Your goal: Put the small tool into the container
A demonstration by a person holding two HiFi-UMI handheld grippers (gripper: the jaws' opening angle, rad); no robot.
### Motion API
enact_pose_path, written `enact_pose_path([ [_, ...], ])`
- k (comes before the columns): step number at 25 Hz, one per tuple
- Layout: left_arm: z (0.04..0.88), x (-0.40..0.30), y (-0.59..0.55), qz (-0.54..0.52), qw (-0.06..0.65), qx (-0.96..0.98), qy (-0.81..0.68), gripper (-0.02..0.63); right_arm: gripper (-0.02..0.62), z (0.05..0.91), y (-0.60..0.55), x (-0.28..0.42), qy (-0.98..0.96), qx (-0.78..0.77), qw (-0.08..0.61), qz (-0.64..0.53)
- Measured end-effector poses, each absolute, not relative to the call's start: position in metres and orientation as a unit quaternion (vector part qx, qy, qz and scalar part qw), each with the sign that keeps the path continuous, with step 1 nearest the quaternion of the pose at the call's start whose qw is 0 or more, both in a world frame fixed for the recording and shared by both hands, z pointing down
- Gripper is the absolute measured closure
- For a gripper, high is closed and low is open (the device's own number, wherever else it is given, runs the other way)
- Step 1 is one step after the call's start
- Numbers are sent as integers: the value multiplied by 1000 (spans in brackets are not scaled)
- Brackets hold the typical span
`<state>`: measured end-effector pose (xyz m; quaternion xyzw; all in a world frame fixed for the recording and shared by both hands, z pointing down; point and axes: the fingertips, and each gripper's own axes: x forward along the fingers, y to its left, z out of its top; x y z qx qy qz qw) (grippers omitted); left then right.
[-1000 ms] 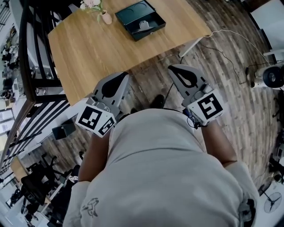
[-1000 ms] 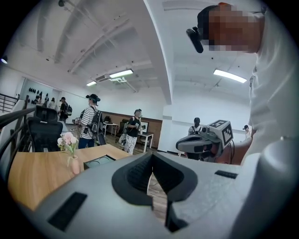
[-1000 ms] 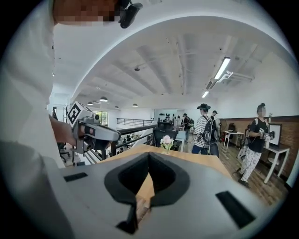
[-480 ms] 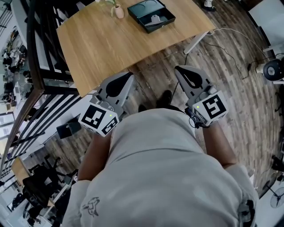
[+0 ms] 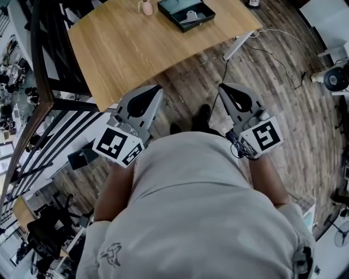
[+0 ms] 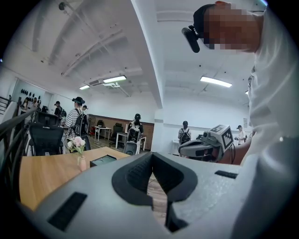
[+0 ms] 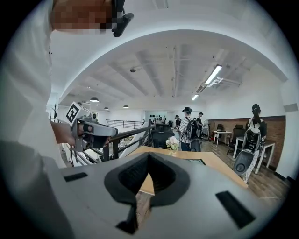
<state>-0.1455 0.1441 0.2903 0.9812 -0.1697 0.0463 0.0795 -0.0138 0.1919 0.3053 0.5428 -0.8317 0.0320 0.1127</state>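
Your left gripper (image 5: 155,90) and right gripper (image 5: 224,88) hang empty over the floor (image 5: 278,82), fingers pressed together, short of the tabletop (image 5: 136,49); the small tool (image 5: 191,16) lies inside the container (image 5: 172,8) near its far edge.

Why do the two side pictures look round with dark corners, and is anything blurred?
Left gripper view and right gripper view: a wide-angle lens gives a circular image with black corners and bowed ceiling beams, and the strip light glares white. Head view: mildly curved at the edges, with the table sharp and evenly lit.
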Motion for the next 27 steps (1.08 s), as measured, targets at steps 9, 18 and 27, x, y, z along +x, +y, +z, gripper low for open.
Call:
enact_pose_path([
  [9, 284, -160, 145, 29, 91, 980, -175, 600, 589, 303, 198, -24, -830, 545, 115, 41],
  [18, 283, -168, 144, 21, 92, 979, -180, 600, 589, 298, 194, -28, -830, 544, 116, 36],
  [27, 284, -168, 142, 22, 91, 979, -180, 600, 589, 297, 190, -25, -829, 546, 117, 33],
])
